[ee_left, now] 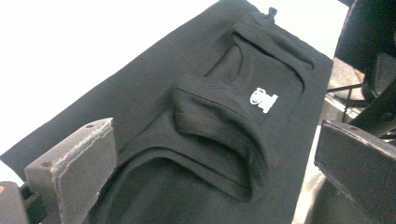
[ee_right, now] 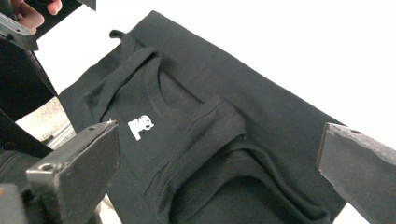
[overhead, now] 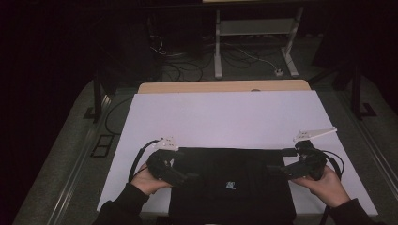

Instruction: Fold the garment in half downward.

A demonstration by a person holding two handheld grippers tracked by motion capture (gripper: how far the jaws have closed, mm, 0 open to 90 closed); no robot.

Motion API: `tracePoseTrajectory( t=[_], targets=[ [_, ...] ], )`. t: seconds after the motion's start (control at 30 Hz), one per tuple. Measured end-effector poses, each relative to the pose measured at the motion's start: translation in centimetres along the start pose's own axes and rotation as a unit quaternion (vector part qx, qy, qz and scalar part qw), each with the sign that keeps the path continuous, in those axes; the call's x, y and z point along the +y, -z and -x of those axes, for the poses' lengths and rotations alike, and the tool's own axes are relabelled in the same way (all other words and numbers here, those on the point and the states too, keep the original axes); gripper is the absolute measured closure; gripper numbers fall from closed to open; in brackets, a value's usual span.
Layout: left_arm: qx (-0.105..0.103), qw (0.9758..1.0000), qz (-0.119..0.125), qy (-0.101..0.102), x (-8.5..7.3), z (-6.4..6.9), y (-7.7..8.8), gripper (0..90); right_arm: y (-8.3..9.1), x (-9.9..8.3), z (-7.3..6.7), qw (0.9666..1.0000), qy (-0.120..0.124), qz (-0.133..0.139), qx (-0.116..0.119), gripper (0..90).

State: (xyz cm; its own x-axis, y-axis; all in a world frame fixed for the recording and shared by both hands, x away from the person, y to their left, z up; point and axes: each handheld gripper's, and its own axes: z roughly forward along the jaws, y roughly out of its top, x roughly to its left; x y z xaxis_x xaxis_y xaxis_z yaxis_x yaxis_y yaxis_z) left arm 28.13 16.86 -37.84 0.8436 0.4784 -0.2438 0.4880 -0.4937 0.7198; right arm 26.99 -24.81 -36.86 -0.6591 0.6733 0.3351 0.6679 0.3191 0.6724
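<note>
A black garment [overhead: 232, 187] lies flat on the white sheet [overhead: 225, 117] covering the tabletop, at the near edge, centred btw. the person's two hands. It looks like a folded sleeveless top: ribbed neckline and armhole bands show in both tool views, w/ a small white logo [ee_left: 264, 99] near the neck [ee_right: 140, 126].

Left tool [overhead: 185, 177] sits at the garment's left edge, held in the left hand [overhead: 148, 180], pointing inward over the fabric. Its jaws stand wide apart; in the left gripper view the cloth lies below and btw. them, and neither pad presses on it. Nothing gripped.

Right tool [overhead: 277, 169] sits at the garment's right edge, in the right hand [overhead: 324, 185], also pointing inward. Jaws wide apart as well; right gripper view shows the cloth under the gap, pads clear of it. Nothing gripped.

A grey three-cornered plate tops each tool, and a cable trails from each.

Beyond the sheet a strip of wooden tabletop [overhead: 225, 86] shows at the far edge. Farther back, on the dark floor, are loose cables [overhead: 187, 65] and a white metal frame [overhead: 256, 42].
</note>
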Motion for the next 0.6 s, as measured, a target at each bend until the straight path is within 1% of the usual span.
tracePoseTrajectory(
  t=[0.17, 0.27, 0.47, 0.6],
  targets=[
    [0.008, 0.9999, -0.001, -0.006, 0.4, -0.3, 0.3, 0.0, 0.6, 0.3, 0.4, 1.0, 0.005, 0.006, -0.003, 0.0],
    [0.012, 0.9999, 0.0, -0.004, 0.5, -0.5, 0.3, 0.0, 0.9, 0.4, 0.6, 0.9999, 0.006, 0.011, -0.005, 0.0],
    [0.018, 0.9998, 0.003, 0.001, 0.6, -1.2, 0.5, 0.0, 1.2, 0.6, 1.2, 0.9998, 0.005, 0.013, -0.012, 0.0],
    [0.021, 0.9998, -0.003, 0.005, 0.8, -1.7, 0.3, 0.0, 1.2, 0.9, 1.6, 0.9998, 0.006, 0.013, -0.014, 0.0]
  ],
)
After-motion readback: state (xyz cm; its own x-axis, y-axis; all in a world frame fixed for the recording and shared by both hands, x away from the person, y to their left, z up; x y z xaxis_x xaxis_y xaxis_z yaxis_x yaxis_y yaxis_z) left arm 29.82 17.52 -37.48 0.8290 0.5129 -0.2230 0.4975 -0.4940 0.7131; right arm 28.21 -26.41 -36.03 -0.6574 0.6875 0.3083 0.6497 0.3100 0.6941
